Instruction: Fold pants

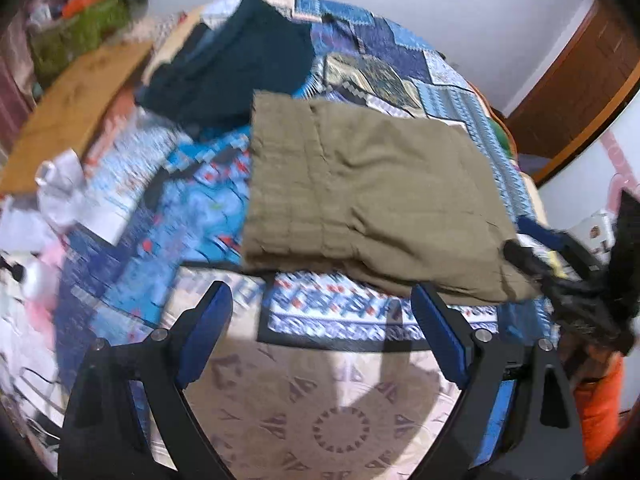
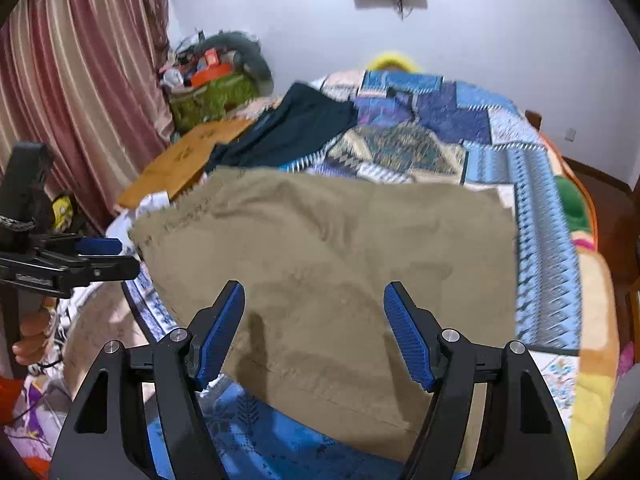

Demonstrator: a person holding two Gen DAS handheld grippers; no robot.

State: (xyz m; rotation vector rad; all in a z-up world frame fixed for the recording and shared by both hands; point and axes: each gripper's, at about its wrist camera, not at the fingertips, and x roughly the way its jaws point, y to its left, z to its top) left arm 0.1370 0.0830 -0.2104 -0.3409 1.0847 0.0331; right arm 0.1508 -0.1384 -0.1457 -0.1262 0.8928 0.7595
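pants [image 1: 372,196]: khaki, found lying on the bed [image 1: 452,92] quilt as a compact, layered rectangle, near the front edge.
left gripper [image 1: 320,320]: jaws spread wide, nothing held, kept short of the near hem.
right gripper [image 2: 314,332]: jaws spread, empty, hovering over the fabric.
progress: judged nearly done; main folds made, at most a final smoothing or tidying left.
dark garment [image 1: 232,68]: left behind the pants, untouched.

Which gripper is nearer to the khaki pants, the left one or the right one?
Right. The right gripper hangs over the khaki pants, jaws open. The left gripper sits just off their near edge, also open.
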